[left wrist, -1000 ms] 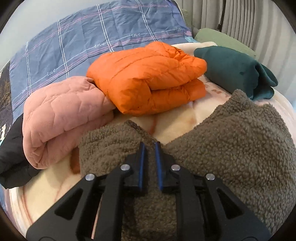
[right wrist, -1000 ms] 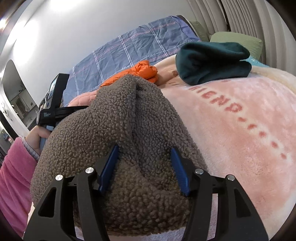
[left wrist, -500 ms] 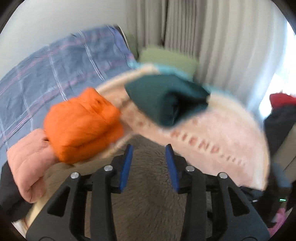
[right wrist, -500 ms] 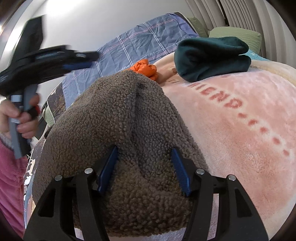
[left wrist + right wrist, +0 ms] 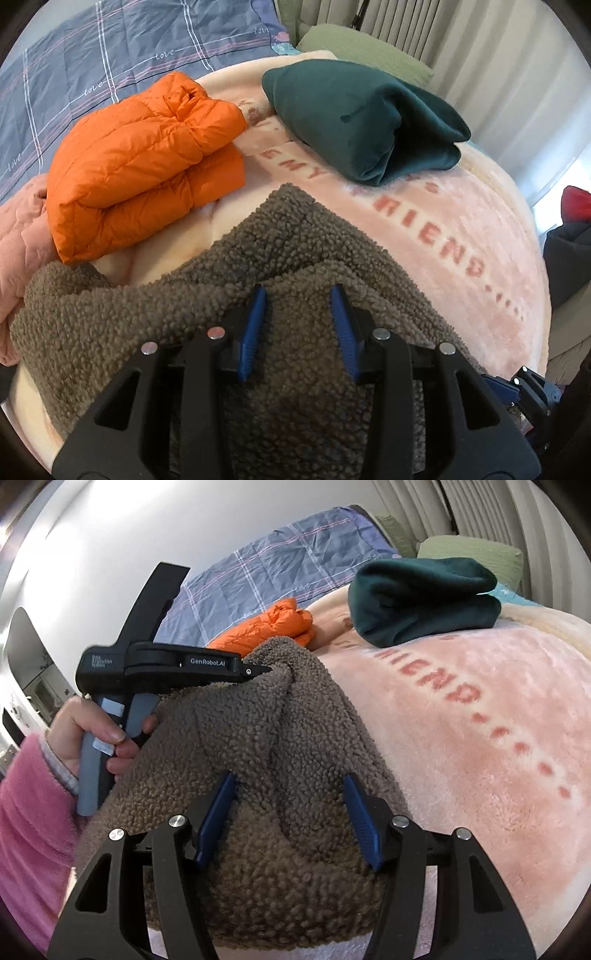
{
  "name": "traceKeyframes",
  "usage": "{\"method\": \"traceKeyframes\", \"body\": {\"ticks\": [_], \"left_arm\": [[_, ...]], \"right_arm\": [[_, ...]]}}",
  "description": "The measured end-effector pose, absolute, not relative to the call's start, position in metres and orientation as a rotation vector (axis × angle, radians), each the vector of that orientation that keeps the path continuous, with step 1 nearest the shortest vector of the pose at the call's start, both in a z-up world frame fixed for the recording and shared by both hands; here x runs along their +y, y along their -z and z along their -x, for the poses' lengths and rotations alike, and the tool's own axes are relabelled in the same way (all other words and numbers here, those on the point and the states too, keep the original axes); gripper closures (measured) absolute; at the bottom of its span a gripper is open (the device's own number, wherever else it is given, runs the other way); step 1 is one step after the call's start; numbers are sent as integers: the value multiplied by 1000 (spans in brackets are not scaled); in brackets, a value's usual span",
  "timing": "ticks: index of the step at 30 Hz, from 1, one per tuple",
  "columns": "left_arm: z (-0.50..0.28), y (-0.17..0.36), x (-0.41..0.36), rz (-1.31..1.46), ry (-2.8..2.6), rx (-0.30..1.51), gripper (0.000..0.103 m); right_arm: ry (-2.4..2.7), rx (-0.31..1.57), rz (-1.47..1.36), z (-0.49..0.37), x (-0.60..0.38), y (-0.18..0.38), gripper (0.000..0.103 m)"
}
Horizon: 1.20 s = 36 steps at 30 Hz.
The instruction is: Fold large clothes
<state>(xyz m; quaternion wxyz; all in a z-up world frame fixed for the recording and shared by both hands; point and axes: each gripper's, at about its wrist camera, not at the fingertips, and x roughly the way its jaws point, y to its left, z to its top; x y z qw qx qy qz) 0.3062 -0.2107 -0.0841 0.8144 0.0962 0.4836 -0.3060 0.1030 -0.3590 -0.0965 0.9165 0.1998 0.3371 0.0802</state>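
Note:
A brown sherpa fleece garment (image 5: 291,251) lies bunched on the pink blanket (image 5: 461,229); it also shows in the right wrist view (image 5: 295,738). My left gripper (image 5: 299,295) is open, its blue pads spread over a fold of the fleece. In the right wrist view the left gripper's tip (image 5: 258,670) touches the fleece's far edge. My right gripper (image 5: 290,782) is open wide, jaws straddling the near bulk of the fleece.
A folded orange puffer jacket (image 5: 147,162), a folded dark green garment (image 5: 365,118) and a pink quilted garment (image 5: 18,236) lie on the bed. A blue plaid sheet (image 5: 110,48) and a green pillow (image 5: 362,48) are behind. Dark clothes (image 5: 569,236) pile at the right.
My left gripper let go of the fleece edge, opened, swung up and right, then came back down onto the fleece's far fold. My right gripper stayed open over the near bulk.

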Motion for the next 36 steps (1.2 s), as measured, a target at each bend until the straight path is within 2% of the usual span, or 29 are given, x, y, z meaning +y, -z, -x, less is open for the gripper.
{"method": "traceKeyframes", "body": {"ticks": [12, 15, 17, 19, 21, 30, 34, 36], "left_arm": [[-299, 86, -196, -155, 659, 1003, 64], [-302, 86, -195, -147, 663, 1009, 64], [-302, 86, -196, -152, 662, 1011, 64], [-302, 86, -197, -152, 659, 1011, 64], [-303, 87, -200, -162, 647, 1016, 64], [-320, 43, -232, -223, 636, 979, 66], [-352, 95, -259, -342, 595, 1171, 64], [-360, 111, -258, -300, 579, 1198, 64]], "right_arm": [[-174, 732, -417, -104, -358, 76, 40], [-168, 625, -384, -97, -357, 51, 54], [-195, 631, -369, -103, -353, 54, 68], [-178, 736, -382, -121, -350, 83, 67], [-193, 728, -429, -126, -354, 109, 65], [-174, 718, -400, -120, -352, 107, 65], [-152, 710, -381, -117, -352, 104, 65], [-124, 716, -373, -120, -352, 106, 65]]}}
